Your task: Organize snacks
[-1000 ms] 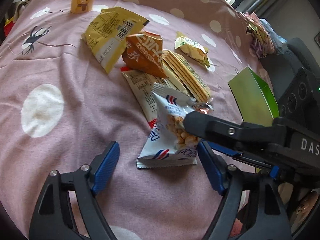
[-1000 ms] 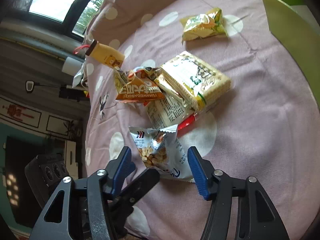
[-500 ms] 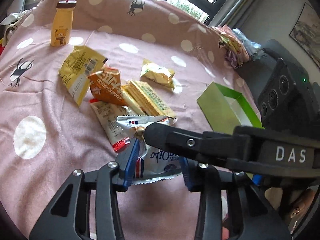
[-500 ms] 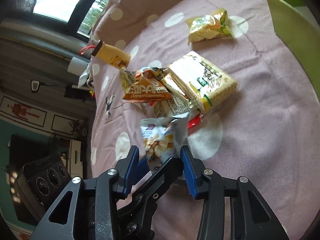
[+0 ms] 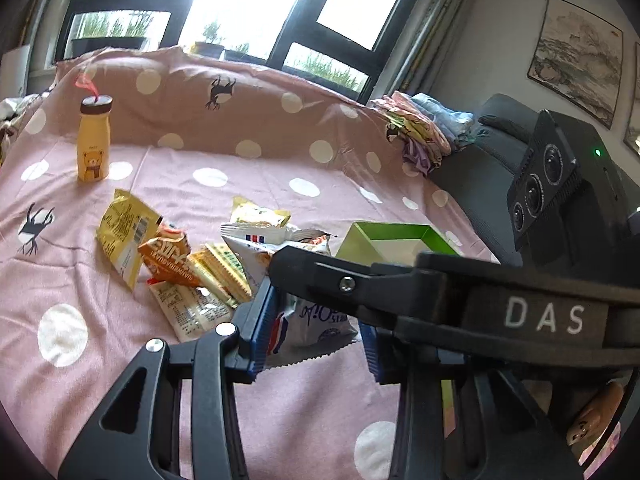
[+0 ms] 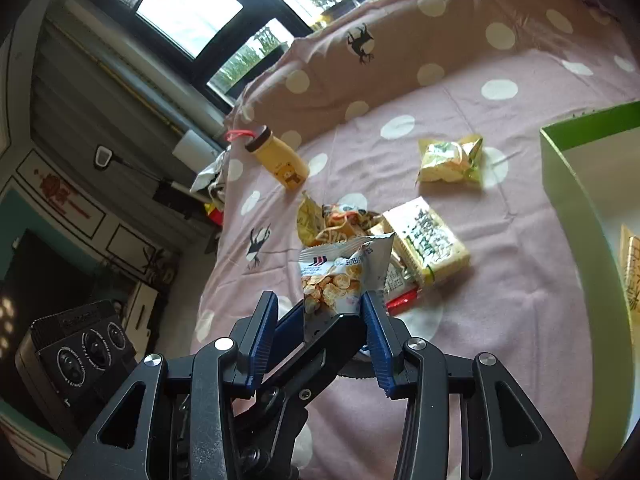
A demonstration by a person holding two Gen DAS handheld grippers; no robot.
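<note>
Both grippers grasp one thing: the left gripper [image 5: 316, 334] and the right gripper [image 6: 320, 330] are each clenched on the white snack bag [image 6: 344, 276], which hangs clear of the pink bed [image 5: 120, 360], low centre in both views. Judged light, soft and crinkly, with loose pieces inside; the film is likely slippery, so the flat crimped seams at the ends look the safest hold, and hard squeezing risks crushing the contents. A second earlier the bag lay flat on the bed with both pairs of jaws standing wider around it; they have since closed on it and lifted it. Remaining packets [image 5: 188, 280] lie unmoved in a loose heap at centre left. The green box [image 6: 580, 168], at the right edge of the right view, appears the likely destination.
</note>
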